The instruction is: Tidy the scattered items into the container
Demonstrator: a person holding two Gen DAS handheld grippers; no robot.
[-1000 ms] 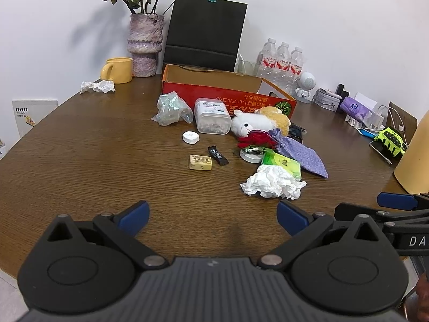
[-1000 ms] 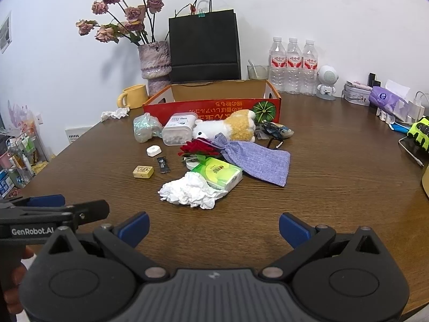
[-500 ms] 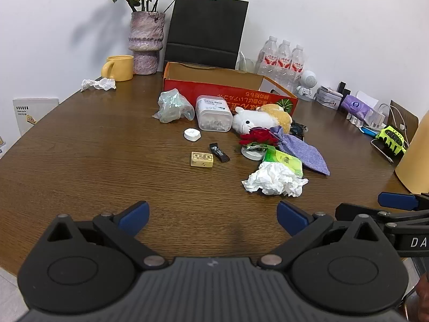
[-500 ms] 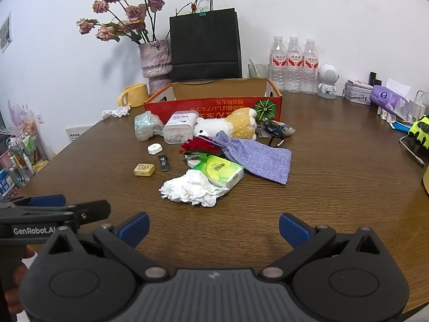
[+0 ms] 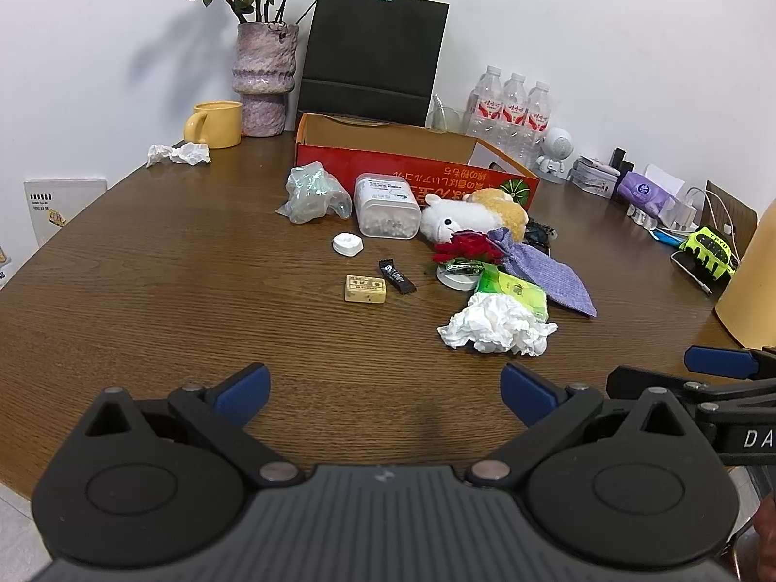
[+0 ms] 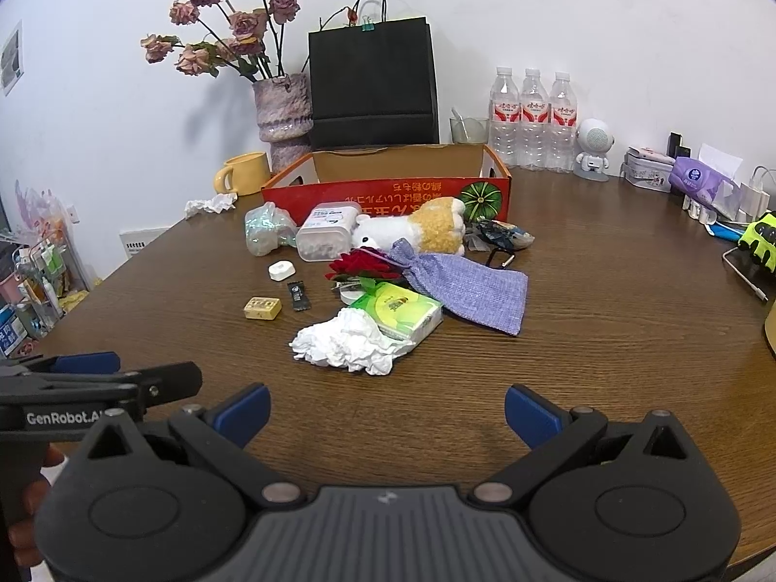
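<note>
Both the left gripper (image 5: pixel 383 383) and right gripper (image 6: pixel 387 405) hover spread apart over bare counter (image 5: pixel 145 300) at its near edge, short of crumpled white tissue (image 6: pixel 347 342), apparently overlapping a green packet (image 6: pixel 400 310).

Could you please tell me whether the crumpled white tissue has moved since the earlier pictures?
No. The crumpled white tissue still lies against the near side of the green packet, just as before.
</note>
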